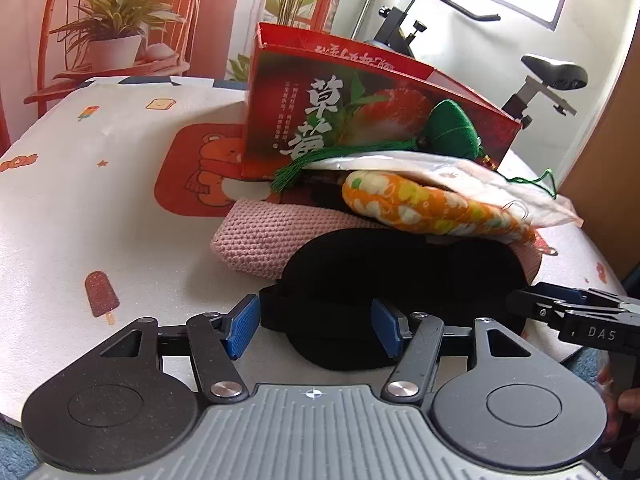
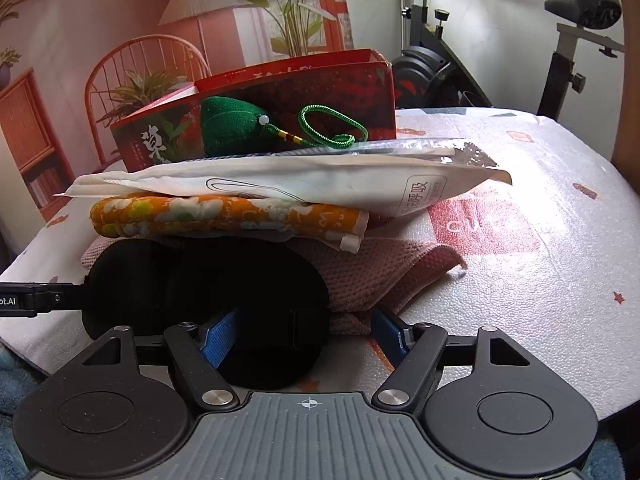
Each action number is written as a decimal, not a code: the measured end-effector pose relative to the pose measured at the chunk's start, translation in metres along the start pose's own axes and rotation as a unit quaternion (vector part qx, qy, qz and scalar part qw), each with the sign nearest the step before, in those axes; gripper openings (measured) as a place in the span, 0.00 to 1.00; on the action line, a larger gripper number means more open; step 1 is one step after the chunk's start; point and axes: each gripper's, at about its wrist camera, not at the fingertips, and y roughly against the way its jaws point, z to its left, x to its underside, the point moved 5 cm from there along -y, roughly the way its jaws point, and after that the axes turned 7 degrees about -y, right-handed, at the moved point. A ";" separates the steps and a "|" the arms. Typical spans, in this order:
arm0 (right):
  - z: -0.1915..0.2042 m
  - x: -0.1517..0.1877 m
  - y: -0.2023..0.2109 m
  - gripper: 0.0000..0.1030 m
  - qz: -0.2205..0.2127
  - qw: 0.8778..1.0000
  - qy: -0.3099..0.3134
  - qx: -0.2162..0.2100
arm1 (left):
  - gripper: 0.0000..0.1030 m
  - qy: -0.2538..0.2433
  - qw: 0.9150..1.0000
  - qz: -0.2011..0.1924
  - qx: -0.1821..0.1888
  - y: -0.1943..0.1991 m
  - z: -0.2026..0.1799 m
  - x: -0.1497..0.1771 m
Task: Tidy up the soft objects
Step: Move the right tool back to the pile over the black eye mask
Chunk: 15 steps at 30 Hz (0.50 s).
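Stacked near tabletop's [image 1: 80,216] front edge: black eye mask [image 1: 404,276] on pink knitted cloth [image 1: 256,236], orange floral pouch [image 1: 432,208], white packet [image 2: 280,184], green tasselled sachet [image 1: 452,128] topmost

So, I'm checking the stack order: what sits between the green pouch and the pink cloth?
A white packet and, under it, an orange flowered roll lie between the green pouch and the pink cloth, clearest in the right wrist view.

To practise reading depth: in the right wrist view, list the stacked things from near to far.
black eye mask → pink knitted cloth → orange flowered pouch → white packet → green tasselled charm → red box
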 end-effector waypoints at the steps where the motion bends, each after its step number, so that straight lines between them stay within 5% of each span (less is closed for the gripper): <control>1: 0.000 0.000 0.001 0.67 -0.001 1.000 0.001 -0.001 | 0.62 0.001 1.000 0.002 0.000 -0.001 -0.001 0.000; 15: 0.005 0.003 -0.004 0.65 0.017 1.000 0.014 -0.022 | 0.61 -0.034 0.999 0.023 0.001 -0.013 -0.014 0.006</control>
